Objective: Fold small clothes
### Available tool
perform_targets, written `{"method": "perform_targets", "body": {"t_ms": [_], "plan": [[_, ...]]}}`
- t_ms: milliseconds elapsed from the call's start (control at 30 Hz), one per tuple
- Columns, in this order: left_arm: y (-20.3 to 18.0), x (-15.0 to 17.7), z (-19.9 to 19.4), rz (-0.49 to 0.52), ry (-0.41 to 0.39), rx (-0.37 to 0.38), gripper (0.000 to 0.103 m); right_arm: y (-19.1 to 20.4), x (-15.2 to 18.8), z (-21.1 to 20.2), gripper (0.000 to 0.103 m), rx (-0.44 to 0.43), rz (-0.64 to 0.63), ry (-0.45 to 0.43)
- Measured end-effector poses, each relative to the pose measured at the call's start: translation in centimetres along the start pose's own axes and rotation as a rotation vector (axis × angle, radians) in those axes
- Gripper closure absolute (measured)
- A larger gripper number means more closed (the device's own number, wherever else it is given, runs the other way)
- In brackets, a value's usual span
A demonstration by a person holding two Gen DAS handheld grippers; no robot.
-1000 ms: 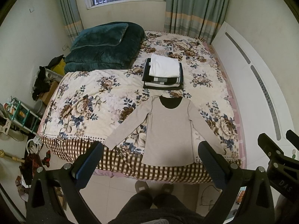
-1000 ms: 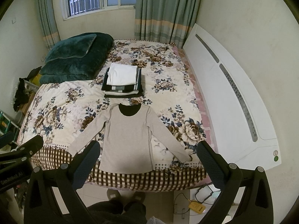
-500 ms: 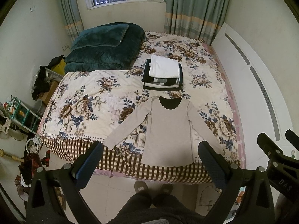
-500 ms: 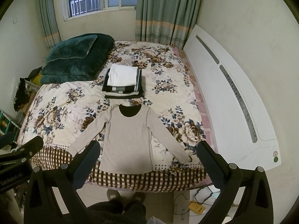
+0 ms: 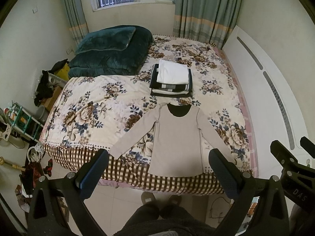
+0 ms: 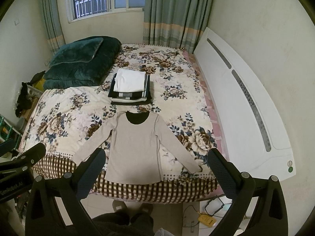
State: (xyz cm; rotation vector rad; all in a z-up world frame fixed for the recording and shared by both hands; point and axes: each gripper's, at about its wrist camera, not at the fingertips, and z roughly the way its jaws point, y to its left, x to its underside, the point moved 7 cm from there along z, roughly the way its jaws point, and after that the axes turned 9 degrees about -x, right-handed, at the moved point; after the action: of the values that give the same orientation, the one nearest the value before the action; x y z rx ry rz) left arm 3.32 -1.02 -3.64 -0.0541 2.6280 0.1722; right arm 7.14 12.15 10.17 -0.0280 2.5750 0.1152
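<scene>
A beige long-sleeved top point(image 5: 177, 139) point(image 6: 135, 147) lies flat, face up, at the near edge of the floral bed point(image 5: 94, 110) point(image 6: 63, 114), sleeves spread out to both sides and hem toward me. My left gripper point(image 5: 157, 174) is open and empty, held above the floor short of the bed edge. My right gripper point(image 6: 155, 174) is open and empty too, at about the same height. Behind the top sits a stack of folded clothes point(image 5: 171, 79) point(image 6: 130, 87) with a white piece on top.
A dark green folded quilt point(image 5: 110, 53) point(image 6: 80, 63) lies at the bed's far left. A white headboard point(image 5: 271, 90) point(image 6: 242, 98) runs along the right. Clutter and a shelf point(image 5: 17, 118) stand on the floor at left. My slippers point(image 5: 159, 198) are below the bed edge.
Both grippers have drifted slightly, so the bed and top sit a touch higher in view. Nothing on the bed has moved and both stay open.
</scene>
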Motion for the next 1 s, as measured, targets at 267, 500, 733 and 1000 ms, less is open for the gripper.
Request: {"method": "perform_targets", "body": {"t_ms": [267,500,733,1000], "plan": [[0.0,-0.3,-0.2,0.000,-0.002,0.001,0.000,0.0,0.0,0.1,0.000,-0.002,0.002,0.000],[0.0,-0.1,-0.2,-0.003,-0.005,-0.001,0.000,0.0,-0.2,-0.1,0.000,-0.002,0.003,-0.002],[-0.1,-1.2,-0.6,-0.002,-0.010,-0.001,0.000,-0.1,-0.1,0.0,0.000,-0.004,0.003,-0.003],[-0.1,-1.0,-0.6,-0.003,-0.012,-0.001,0.000,-0.3,0.5,0.4,0.000,-0.006,0.006,-0.004]]}}
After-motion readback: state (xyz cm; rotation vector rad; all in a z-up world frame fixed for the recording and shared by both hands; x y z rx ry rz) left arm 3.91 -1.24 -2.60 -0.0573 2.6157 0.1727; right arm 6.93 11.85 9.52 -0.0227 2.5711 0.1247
